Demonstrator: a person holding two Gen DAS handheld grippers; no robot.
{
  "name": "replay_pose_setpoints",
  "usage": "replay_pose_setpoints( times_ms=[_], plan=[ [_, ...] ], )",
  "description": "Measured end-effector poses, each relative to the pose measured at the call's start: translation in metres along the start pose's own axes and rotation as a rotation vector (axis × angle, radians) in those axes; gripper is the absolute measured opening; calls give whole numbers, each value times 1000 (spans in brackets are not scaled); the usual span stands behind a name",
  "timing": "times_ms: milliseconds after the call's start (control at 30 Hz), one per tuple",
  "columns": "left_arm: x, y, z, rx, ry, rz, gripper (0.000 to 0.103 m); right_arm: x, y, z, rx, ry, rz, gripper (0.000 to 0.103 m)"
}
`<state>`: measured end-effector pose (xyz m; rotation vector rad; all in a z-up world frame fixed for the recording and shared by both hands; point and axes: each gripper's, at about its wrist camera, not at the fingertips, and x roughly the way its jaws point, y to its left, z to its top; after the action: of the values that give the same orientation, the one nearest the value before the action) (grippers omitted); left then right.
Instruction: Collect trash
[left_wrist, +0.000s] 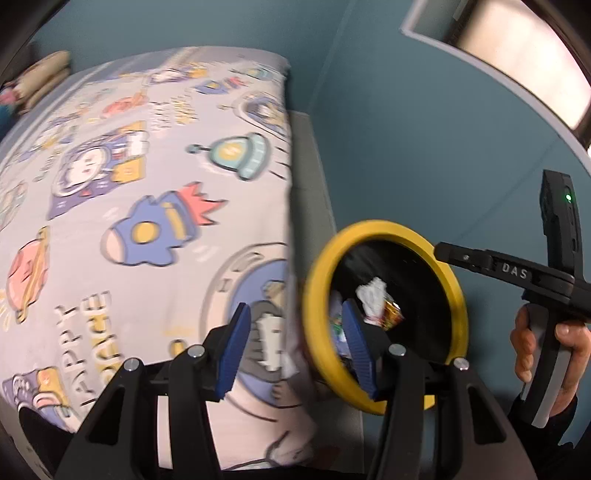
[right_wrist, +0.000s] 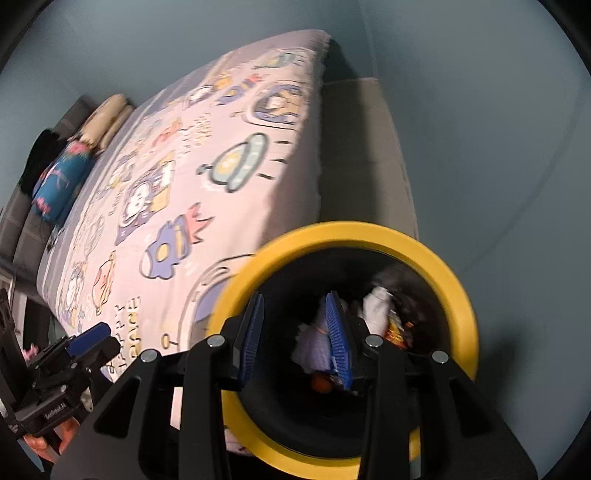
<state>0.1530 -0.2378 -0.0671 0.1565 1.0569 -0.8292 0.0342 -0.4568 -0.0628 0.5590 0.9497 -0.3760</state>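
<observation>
both grippers hang above the yellow-rimmed bin (right_wrist: 458, 291), fingers spread and holding nothing: right gripper (right_wrist: 293, 339) over its mouth, left gripper (left_wrist: 295, 343) at its bed-side rim. crumpled paper (right_wrist: 376, 310) and wrappers (right_wrist: 397, 332) lie inside. a careless swing could clip the rim and tip it away from the bed (left_wrist: 147, 192) beyond.

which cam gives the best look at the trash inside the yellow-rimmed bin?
Right wrist. It looks almost straight down the bin, so the white crumpled paper and colourful wrapper show, though its own fingers hide some. Left wrist sees the bin obliquely: only paper and wrapper.
</observation>
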Motion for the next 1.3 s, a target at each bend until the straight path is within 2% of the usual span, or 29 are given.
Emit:
replay_pose_setpoints(
  times_ms=[67,233,500,567,733,800,867,967,1067,1133,1233,1300],
  plan=[
    [-10,16,-3,-34,-23,19,49,2,18,2,-38,-1,24,33],
    [-40,59,-15,-109,-112,118,58,12,69,2,-139,8,67,36],
    [-75,127,-46,-250,-198,215,65,27,125,-4,-218,7,109,61],
    [-82,138,-54,-264,-219,251,66,30,136,-6,-233,5,132,71],
    [-103,160,-80,-311,-278,311,79,31,164,-15,-268,-17,221,88],
    [-114,165,-91,-320,-332,348,86,26,172,-18,-281,-58,237,90],
    [-125,167,-99,-325,-382,363,88,20,180,-22,-300,-108,242,94],
    [-142,168,-110,-334,-463,385,95,10,193,-31,-343,-173,201,95],
    [-159,167,-119,-356,-544,415,95,-4,205,-46,-361,-280,199,95],
    [-168,164,-123,-363,-592,455,95,-11,209,-54,-369,-339,182,95],
    [-179,152,-130,-339,-648,557,95,-24,216,-68,-376,-450,141,95],
    [-186,143,-134,-331,-671,577,95,-31,220,-77,-384,-519,115,95]
  ],
)
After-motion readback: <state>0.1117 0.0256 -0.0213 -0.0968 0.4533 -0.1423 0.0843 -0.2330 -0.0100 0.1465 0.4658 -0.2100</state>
